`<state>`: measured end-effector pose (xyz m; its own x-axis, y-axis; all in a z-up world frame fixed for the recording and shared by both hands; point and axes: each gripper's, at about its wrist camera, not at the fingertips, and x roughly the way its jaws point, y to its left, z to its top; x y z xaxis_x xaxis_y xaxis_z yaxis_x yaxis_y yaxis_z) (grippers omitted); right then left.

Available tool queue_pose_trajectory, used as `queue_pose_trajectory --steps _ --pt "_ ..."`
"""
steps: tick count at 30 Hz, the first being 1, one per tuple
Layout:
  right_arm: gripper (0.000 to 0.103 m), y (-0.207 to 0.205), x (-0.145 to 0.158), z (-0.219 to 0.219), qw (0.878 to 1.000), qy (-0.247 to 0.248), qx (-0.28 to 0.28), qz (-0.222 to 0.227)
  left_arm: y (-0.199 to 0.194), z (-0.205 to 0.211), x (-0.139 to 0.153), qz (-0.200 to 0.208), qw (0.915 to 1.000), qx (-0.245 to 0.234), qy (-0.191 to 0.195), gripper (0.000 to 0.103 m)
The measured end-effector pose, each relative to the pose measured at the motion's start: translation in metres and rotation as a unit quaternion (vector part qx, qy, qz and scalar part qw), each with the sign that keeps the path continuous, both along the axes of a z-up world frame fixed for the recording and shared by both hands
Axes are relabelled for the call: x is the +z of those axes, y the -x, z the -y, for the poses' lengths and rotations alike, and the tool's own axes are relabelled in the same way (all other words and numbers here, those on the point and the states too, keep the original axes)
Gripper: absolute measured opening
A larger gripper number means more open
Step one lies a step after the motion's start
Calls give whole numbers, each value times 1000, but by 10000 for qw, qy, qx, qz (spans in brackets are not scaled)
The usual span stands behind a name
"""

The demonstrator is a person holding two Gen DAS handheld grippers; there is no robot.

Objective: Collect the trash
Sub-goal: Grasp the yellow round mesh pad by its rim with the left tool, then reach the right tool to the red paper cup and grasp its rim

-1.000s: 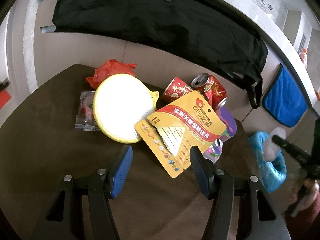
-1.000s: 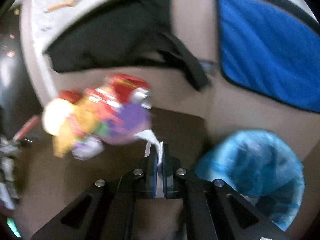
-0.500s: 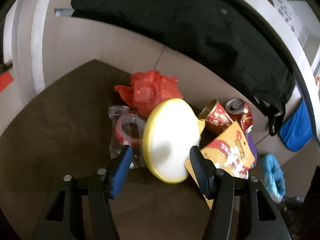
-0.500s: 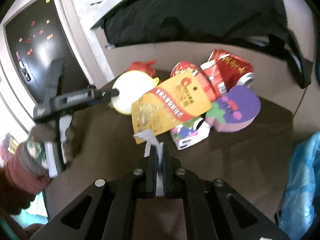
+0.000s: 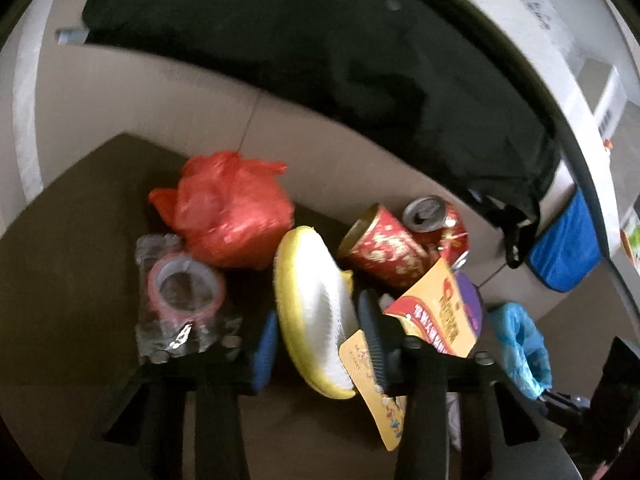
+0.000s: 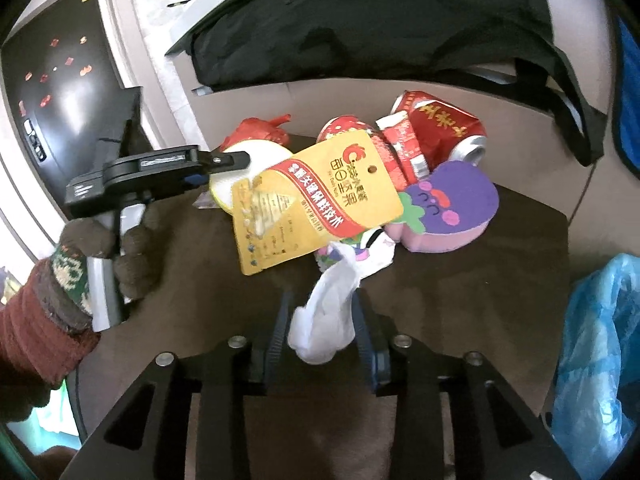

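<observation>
A trash pile lies on the brown table (image 6: pixel 460 312). My left gripper (image 5: pixel 316 332) is closed around a round yellow-rimmed white pad (image 5: pixel 316 312), also seen in the right wrist view (image 6: pixel 240 164). Beside it are a yellow card package (image 5: pixel 432 312) (image 6: pixel 312 196), a red paper cup (image 5: pixel 384 252), a crushed red can (image 5: pixel 440 224) (image 6: pixel 436 128), a red plastic bag (image 5: pixel 228 212) and wrapped tape (image 5: pixel 184 292). My right gripper (image 6: pixel 320 332) has its jaws apart with a crumpled white tissue (image 6: pixel 324 320) between them. A purple sponge (image 6: pixel 452 208) lies ahead.
A blue trash bag (image 6: pixel 596 352) (image 5: pixel 520 348) hangs at the table's right edge. A black cloth (image 5: pixel 320 60) drapes over the counter behind. A blue cloth (image 5: pixel 568 256) hangs at the right. My gloved left hand (image 6: pixel 100 248) holds the left gripper.
My left gripper moved forward and closed onto the yellow-rimmed pad. My right gripper swung from the blue bag toward the pile and its jaws opened; the tissue now sits loosely between them.
</observation>
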<state>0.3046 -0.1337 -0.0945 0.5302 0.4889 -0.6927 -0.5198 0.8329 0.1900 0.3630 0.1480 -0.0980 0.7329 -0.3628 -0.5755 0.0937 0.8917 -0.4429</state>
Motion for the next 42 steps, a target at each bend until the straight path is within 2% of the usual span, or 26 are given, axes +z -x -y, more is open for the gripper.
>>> queue_pose_trajectory --steps 2,3,7,9,11,13,16,21,29,31,39,42 --pt "32 -2 -1 4 10000 -21 -85 -16 1 9 4 29 9999 -50 -121 19" --pt "33 -2 -1 5 9999 -18 -118 -14 0 13 5 11 9998 -70 -162 16" --pt "42 -3 5 10 9994 54 -318 95 7 24 13 129 9990 3 -435 14" --pt "51 -6 9 15 9988 91 -470 140 17 26 19 268 9975 103 -638 14" --pt "55 -13 13 23 9970 182 -735 177 25 25 25 330 9964 197 -757 14" --pt "55 -23 16 34 9949 165 -987 119 36 19 30 341 9955 304 -836 14" --pt "55 -51 15 55 9907 -238 -1318 -257 46 13 33 306 9955 337 -832 14" --pt "56 -97 1 73 9762 -644 -1978 -619 38 10 24 104 9966 253 -779 15" --pt "56 -132 -25 58 9725 -793 -1934 -1026 26 7 17 15 9975 188 -681 17" --pt "57 -135 -25 51 9730 -810 -1890 -1046 25 6 15 -15 9977 174 -652 17" --pt "65 -149 -23 27 9789 -381 -1816 -852 19 9 6 -162 9980 194 -572 18" --pt "69 -150 -23 24 9787 -335 -1801 -930 22 7 8 -118 9983 261 -508 19"
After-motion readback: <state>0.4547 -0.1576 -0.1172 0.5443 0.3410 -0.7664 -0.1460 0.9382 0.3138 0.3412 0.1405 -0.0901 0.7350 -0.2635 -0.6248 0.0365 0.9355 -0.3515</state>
